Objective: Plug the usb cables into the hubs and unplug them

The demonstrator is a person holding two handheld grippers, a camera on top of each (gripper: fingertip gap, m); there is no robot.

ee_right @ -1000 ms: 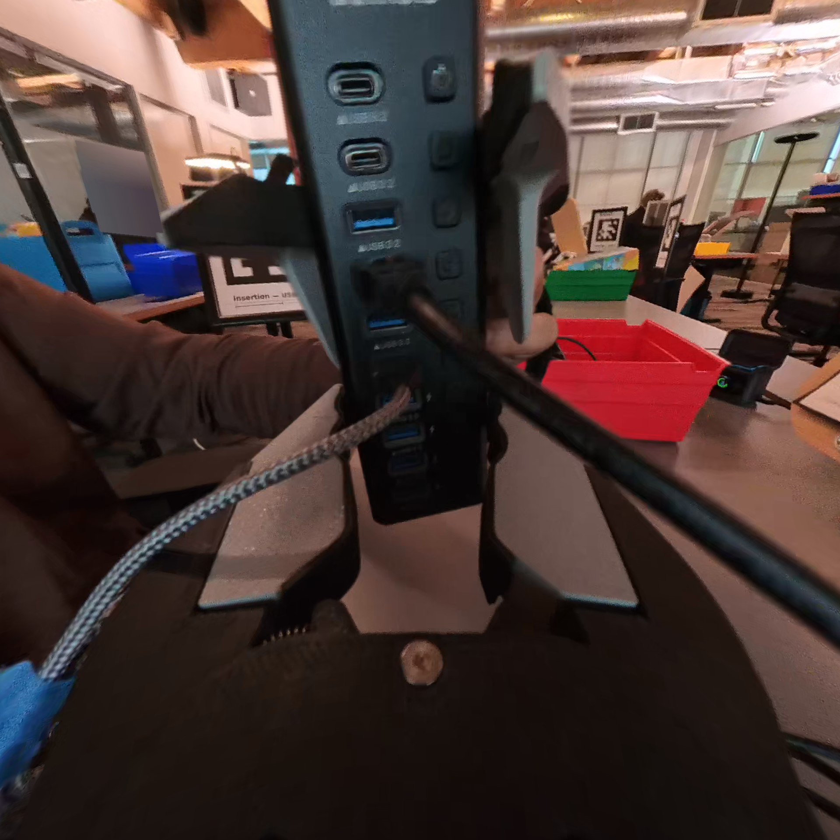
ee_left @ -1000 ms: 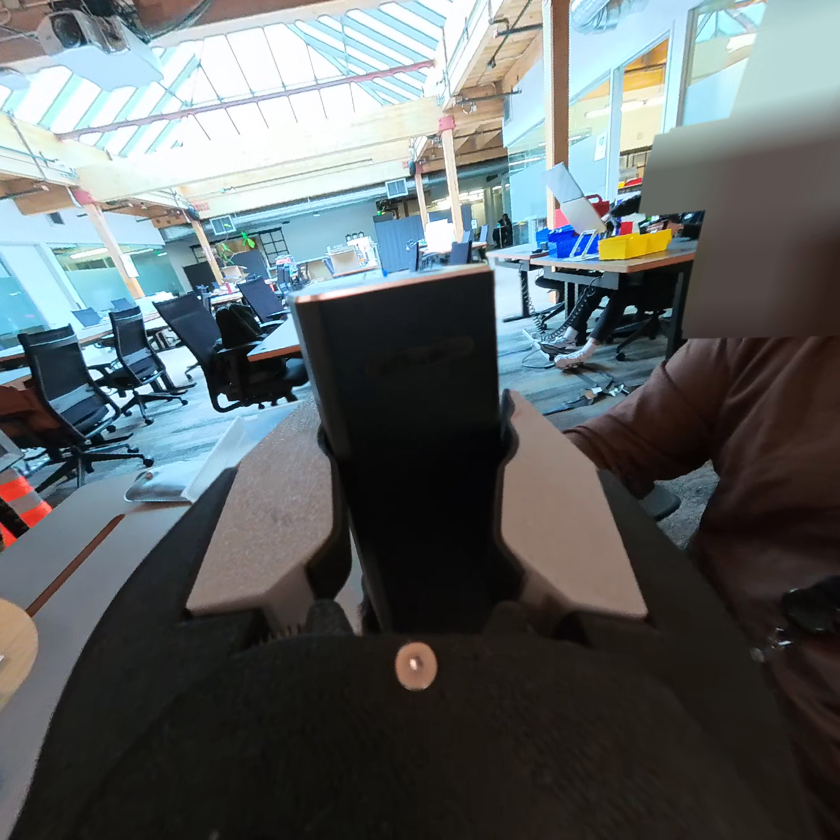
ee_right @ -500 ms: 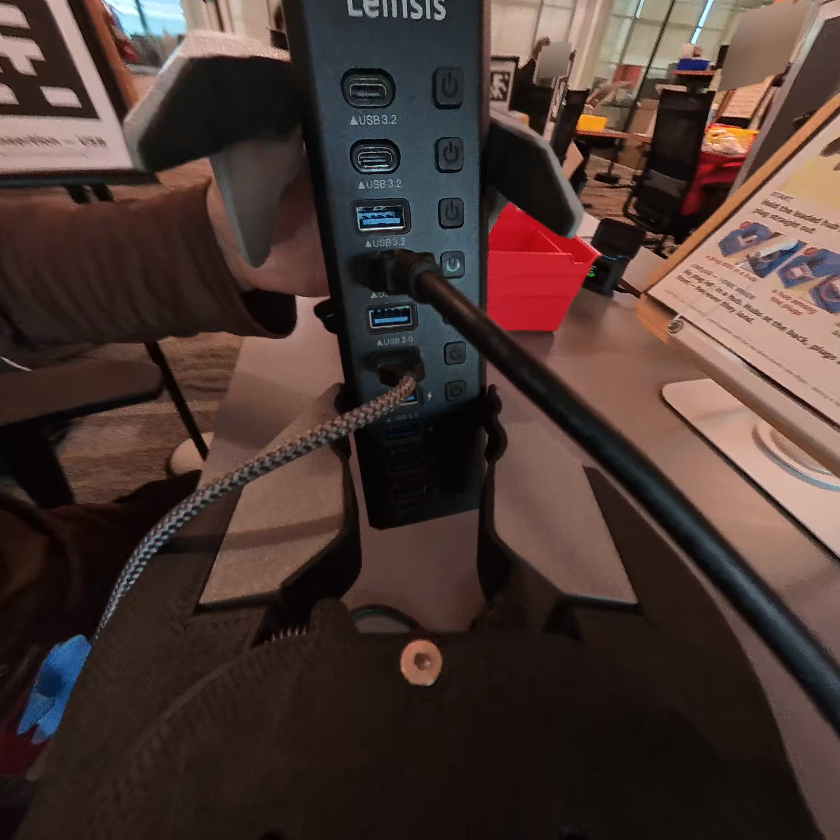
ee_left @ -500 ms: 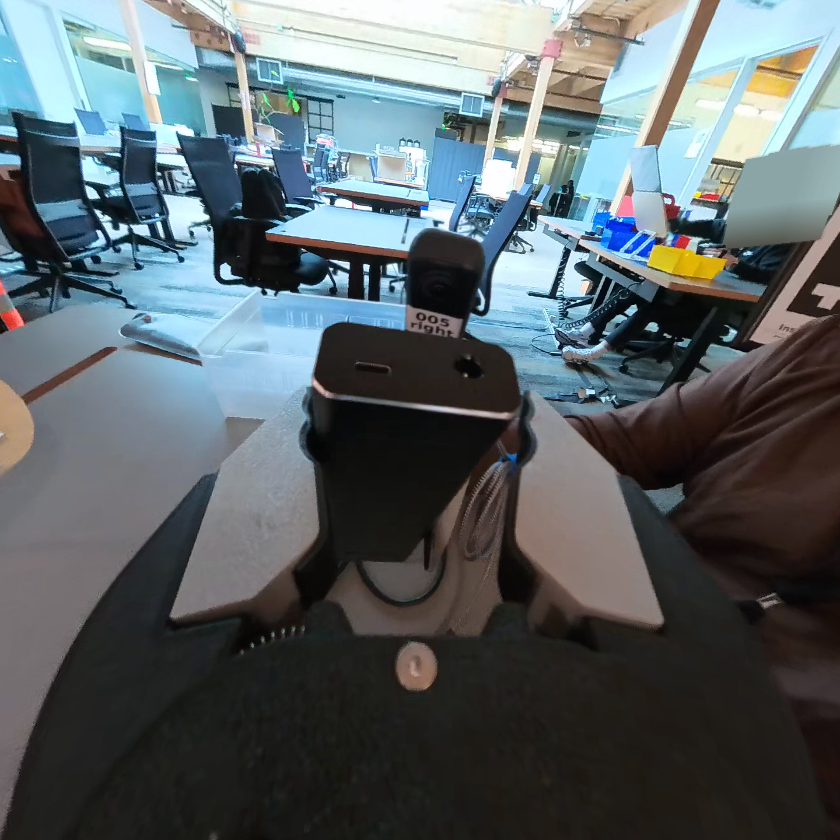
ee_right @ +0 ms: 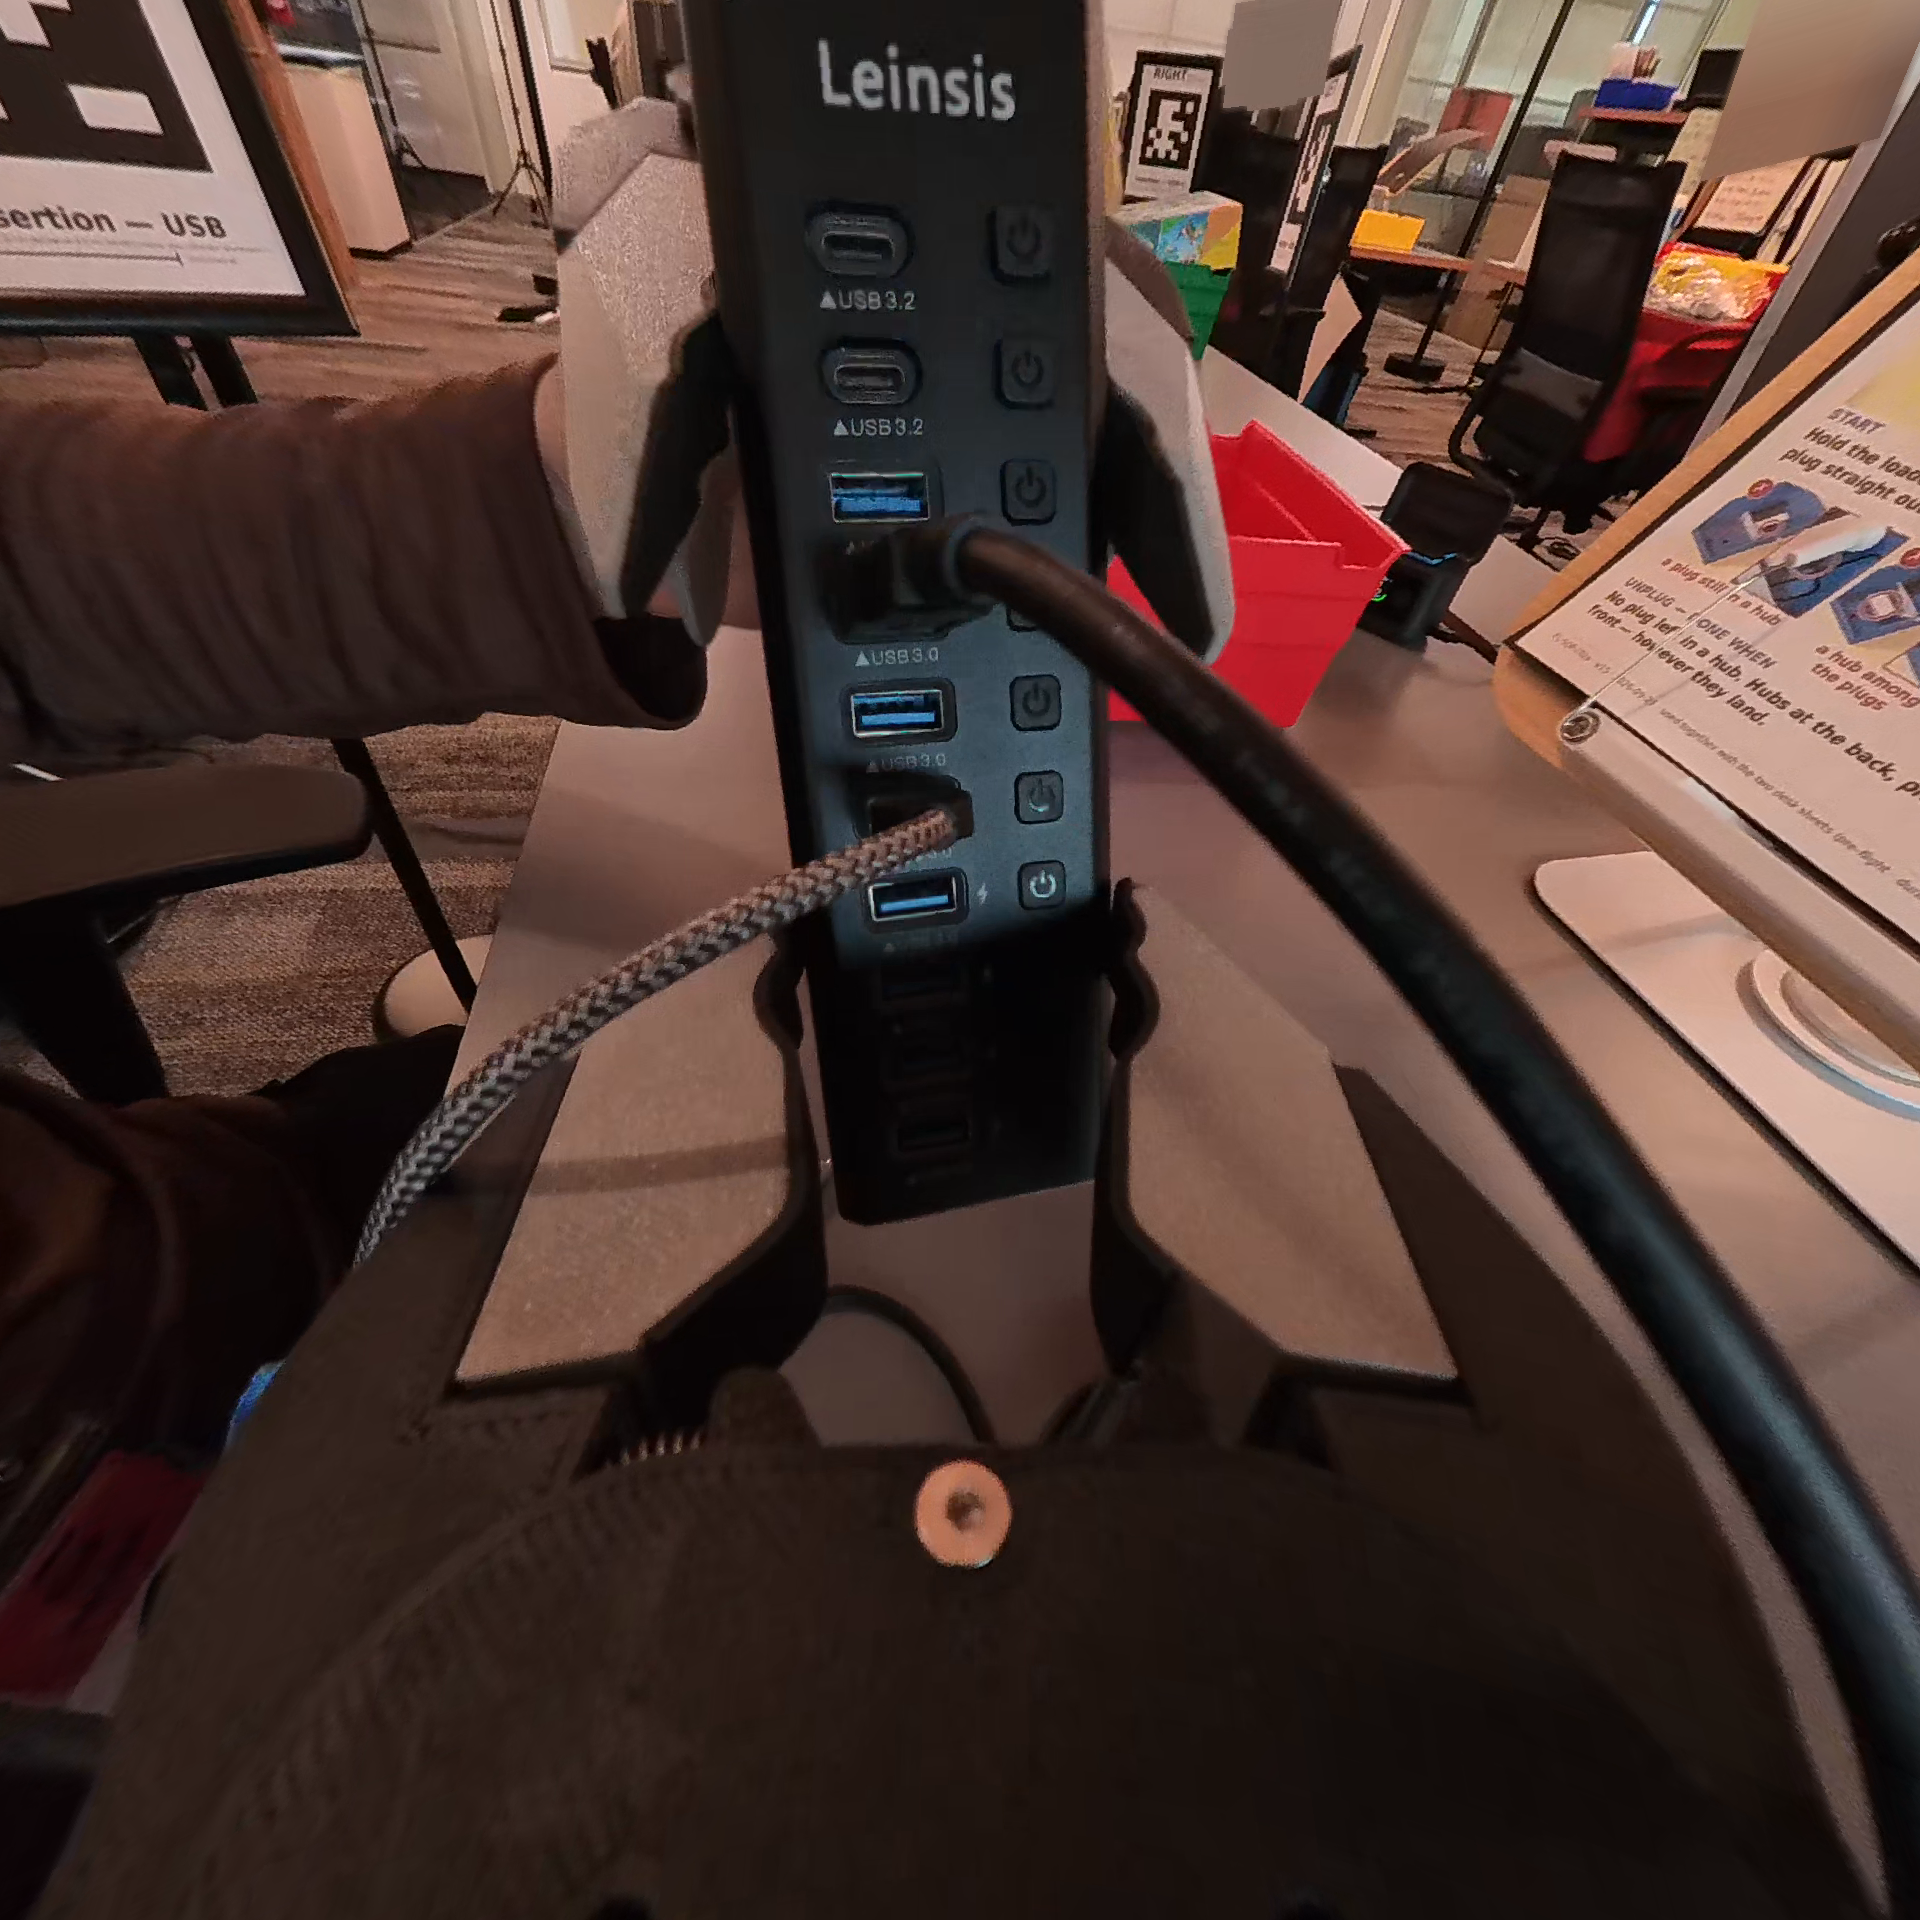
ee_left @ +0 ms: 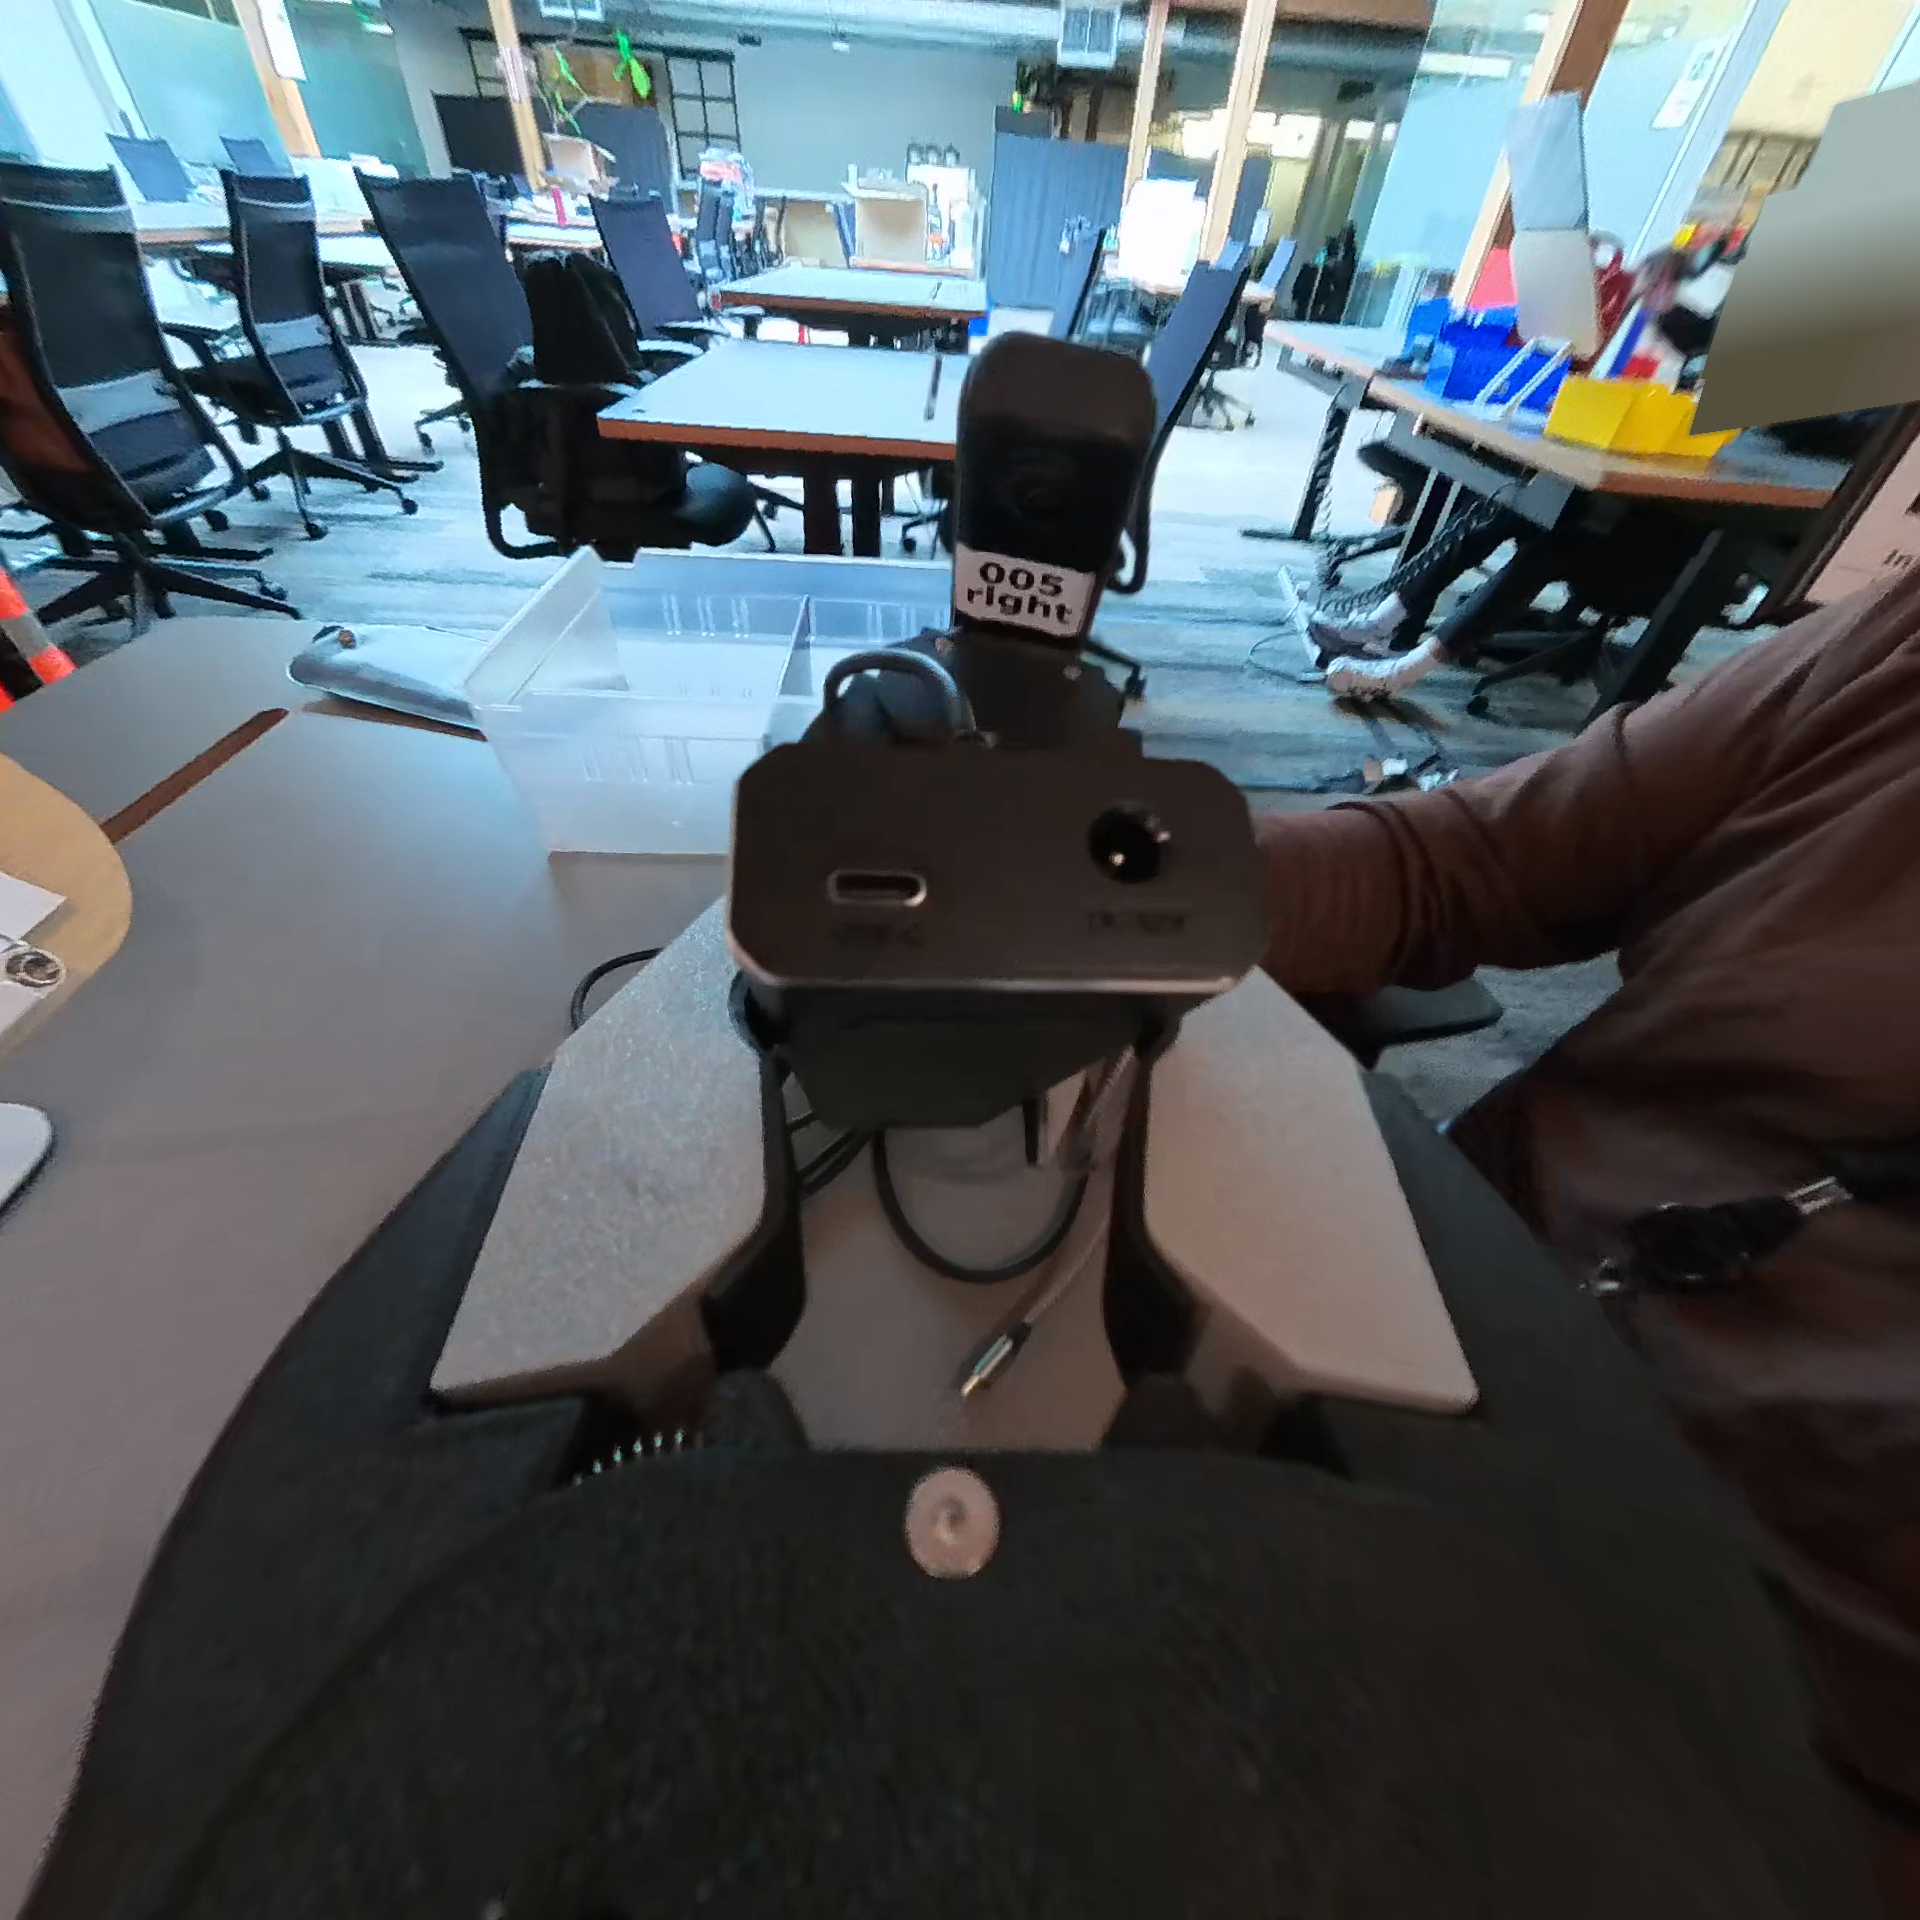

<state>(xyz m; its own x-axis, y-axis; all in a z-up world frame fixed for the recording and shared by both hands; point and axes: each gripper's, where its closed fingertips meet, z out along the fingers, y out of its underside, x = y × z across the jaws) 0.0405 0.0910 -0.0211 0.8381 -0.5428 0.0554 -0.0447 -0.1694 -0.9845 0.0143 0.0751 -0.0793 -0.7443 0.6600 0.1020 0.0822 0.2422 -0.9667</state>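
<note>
Two grippers are closed on one black hub [ee_right: 940, 582], each at an opposite end. In the right wrist view the right gripper [ee_right: 956, 1049] is shut across the hub's lower end, its fingers [ee_right: 665, 1174] pressed against the narrow side walls. Farther up the same view the left gripper [ee_right: 914, 416] is seen clamped on the upper part, likewise across the side walls. In the left wrist view the left gripper [ee_left: 961, 1091] is closed on the hub [ee_left: 992, 883] just below its end face, which carries an oval port and a round socket.

The hub is held upright, clear of the grey counter [ee_right: 1455, 831], port face toward the right camera. Two plugs are seated: a thick black cable [ee_right: 1351, 914] in a port near mid-height, arcing away to the right, and a braided grey cable [ee_right: 623, 997] in a lower port, trailing down to the left. Several blue ports between and below them are empty. A loose thin lead with a bare metal plug [ee_left: 992, 1356] is seen lying on the counter under the left gripper.

Handling judgement: the hub is rigid, smooth-sided and probably light, so a side-wall grip may slip under a pull. The thick cable looks stiff and will tug at the hub; the braided one looks supple. Each is best taken at the moulded plug body, not the cord, and drawn straight out.

Beyond, a red bin [ee_right: 1288, 582] and an instruction stand [ee_right: 1714, 665] are noted on the counter.
</note>
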